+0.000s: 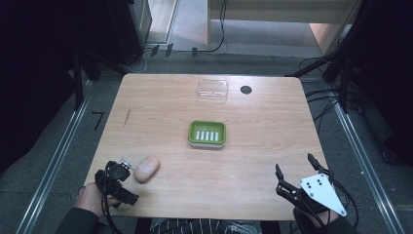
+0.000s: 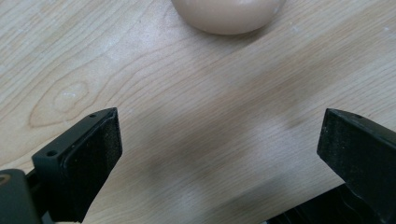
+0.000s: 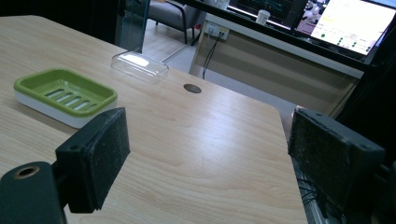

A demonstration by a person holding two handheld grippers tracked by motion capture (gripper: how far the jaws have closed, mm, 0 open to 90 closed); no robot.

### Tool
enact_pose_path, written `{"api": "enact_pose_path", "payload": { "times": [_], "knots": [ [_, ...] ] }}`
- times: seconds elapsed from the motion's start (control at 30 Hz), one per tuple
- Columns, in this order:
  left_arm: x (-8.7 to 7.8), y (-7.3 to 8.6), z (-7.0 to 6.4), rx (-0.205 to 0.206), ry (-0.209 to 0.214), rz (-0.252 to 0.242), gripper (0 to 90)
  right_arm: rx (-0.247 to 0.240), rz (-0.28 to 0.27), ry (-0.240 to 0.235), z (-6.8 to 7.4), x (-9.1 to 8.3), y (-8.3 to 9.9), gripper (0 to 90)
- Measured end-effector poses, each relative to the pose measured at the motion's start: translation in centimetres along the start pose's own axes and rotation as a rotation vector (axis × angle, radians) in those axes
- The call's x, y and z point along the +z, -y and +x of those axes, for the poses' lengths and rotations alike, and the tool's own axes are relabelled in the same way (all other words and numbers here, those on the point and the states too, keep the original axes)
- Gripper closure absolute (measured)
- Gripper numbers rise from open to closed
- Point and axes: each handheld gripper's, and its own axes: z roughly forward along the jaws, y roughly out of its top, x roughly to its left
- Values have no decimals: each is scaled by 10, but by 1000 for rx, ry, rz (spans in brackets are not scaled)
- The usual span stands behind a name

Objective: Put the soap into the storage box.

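- Pale wood table (image 1: 209,161) stands on a grey floor, with dark stands and cables around it, as the high view shows.
- Near the table's middle sits the green soap dish (image 1: 207,134), slotted and resting on a white base; I take it as the landmark.
- Beyond the soap dish, toward the far edge, lies a clear plastic lid (image 1: 213,90), and just right of that lid is a small dark round hole (image 1: 246,89) in the tabletop.
- Nearer than the soap dish and to its left lies the beige soap bar (image 1: 146,168), flat on the wood.
- Just left of the soap bar, the left gripper (image 1: 122,171) is held by a hand (image 1: 90,199) at the near-left corner, its tip close to the bar but apart from it.
- Nearer than the soap dish and well to its right, the right gripper (image 1: 294,169) has its jaws spread wide and nothing between them.
- From the left gripper view, the left gripper (image 2: 219,144) stands wide open over bare wood, and the soap bar (image 2: 229,16) lies ahead of the jaws, clear of both.
- From the right gripper view, the right gripper (image 3: 208,140) is wide open and empty; the soap dish (image 3: 63,93) lies ahead to the left, with the clear plastic lid (image 3: 140,66) and the hole (image 3: 192,88) beyond it.
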Motion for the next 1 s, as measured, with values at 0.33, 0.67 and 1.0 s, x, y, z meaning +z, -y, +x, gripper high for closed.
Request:
{"api": "enact_pose_path", "payload": {
  "times": [0.33, 0.67, 1.0],
  "knots": [
    [-5, -10, -8, 30, 12, -26, 0, -13, -2, -6, 5, 0, -2, 134],
    [-6, -27, -7, 21, 19, -58, 0, -13, -1, -8, 4, 2, -2, 134],
    [-4, -37, -1, 11, 28, -81, 0, -12, 0, -10, 5, 2, -2, 134]
  ]
}}
